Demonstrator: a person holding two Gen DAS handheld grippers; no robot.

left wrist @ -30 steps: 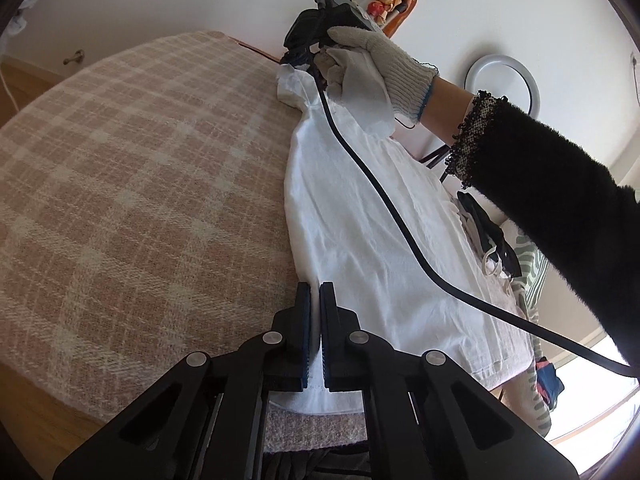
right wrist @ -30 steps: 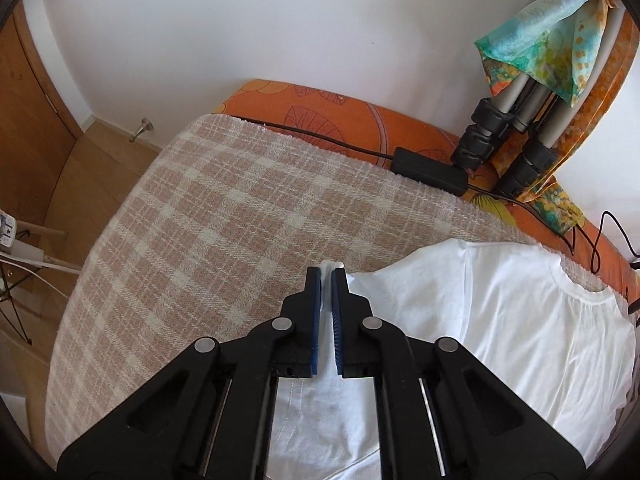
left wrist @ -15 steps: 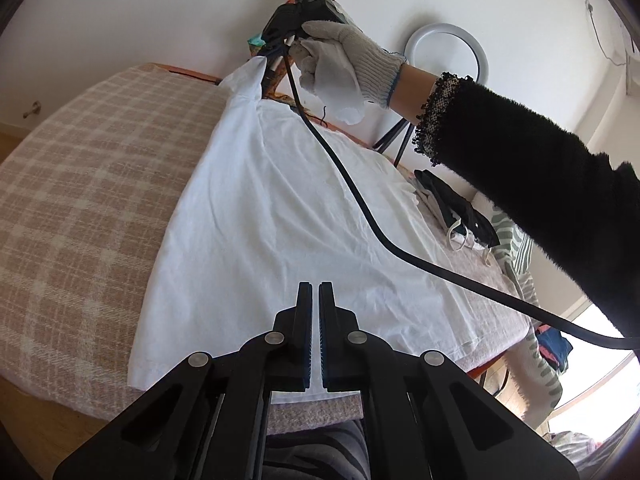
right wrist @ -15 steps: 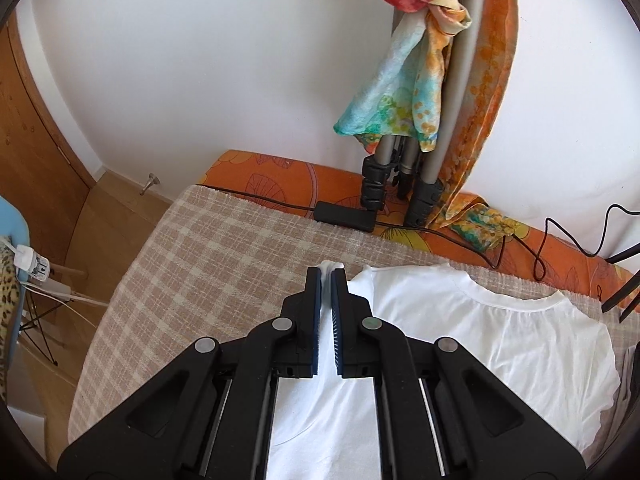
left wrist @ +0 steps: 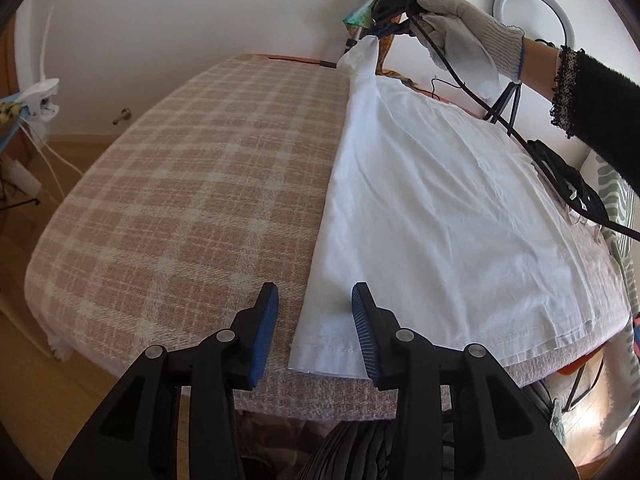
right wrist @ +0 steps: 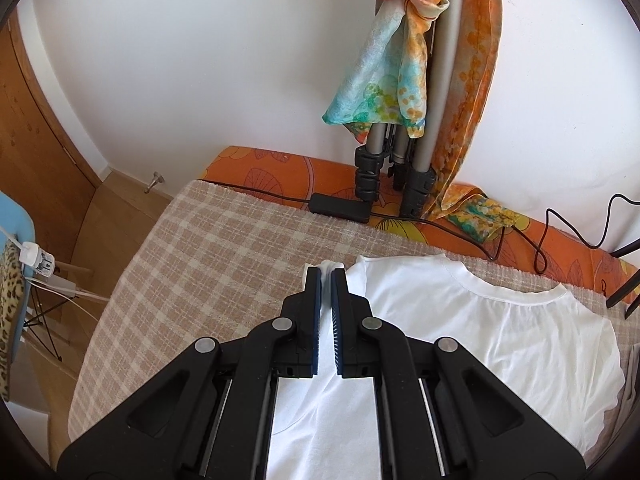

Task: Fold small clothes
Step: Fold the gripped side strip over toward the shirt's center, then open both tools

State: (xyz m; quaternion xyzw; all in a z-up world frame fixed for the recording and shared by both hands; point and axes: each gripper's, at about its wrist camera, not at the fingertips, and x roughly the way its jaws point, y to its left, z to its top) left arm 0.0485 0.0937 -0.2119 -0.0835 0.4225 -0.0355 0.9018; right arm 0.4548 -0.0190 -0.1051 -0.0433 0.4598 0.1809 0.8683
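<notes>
A white T-shirt [left wrist: 432,208] lies spread over the plaid blanket [left wrist: 192,184] on the bed. My left gripper [left wrist: 315,300] hovers over the shirt's near hem corner with its jaws opening; the cloth lies between them and the pads do not press it. In the left wrist view a gloved hand [left wrist: 460,32] holds my right gripper [left wrist: 384,34] raised at the far end, pinching the shirt's sleeve corner. The right wrist view shows the right gripper [right wrist: 326,276] shut on that white fabric, and the shirt [right wrist: 480,336] with its round neckline lying below.
A tripod [right wrist: 400,160] draped with a coloured scarf stands at the bed's head on an orange sheet [right wrist: 280,168], with a black adapter [right wrist: 340,206] and cables. Dark clothes [left wrist: 568,176] lie at the right edge. A chair [right wrist: 12,264] and wooden floor are to the left.
The left gripper's jaws have parted and released the hem corner, which now lies on the blanket. The right gripper rose with the sleeve corner, then held still.
</notes>
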